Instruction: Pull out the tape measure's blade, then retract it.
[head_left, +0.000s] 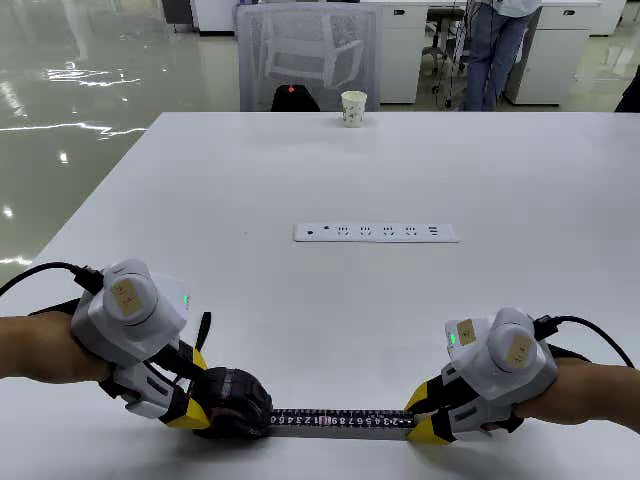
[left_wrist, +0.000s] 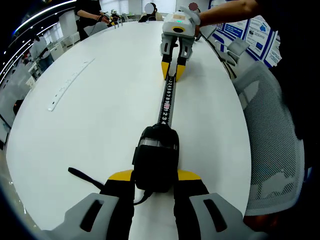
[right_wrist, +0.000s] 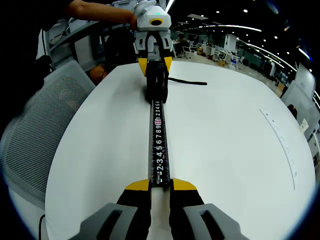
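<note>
The black tape measure case (head_left: 235, 400) is held tight in the left gripper (head_left: 195, 388) at the near edge of the white table (head_left: 350, 170). The blade (head_left: 340, 420) is laid flat and pulled sideways, its tip pinched by the right gripper (head_left: 420, 413).

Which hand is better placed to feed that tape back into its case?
The right, probably. The right gripper pinches the free end of the blade between its fingers, so it can guide the blade back toward the case, which the left gripper clamps.
</note>
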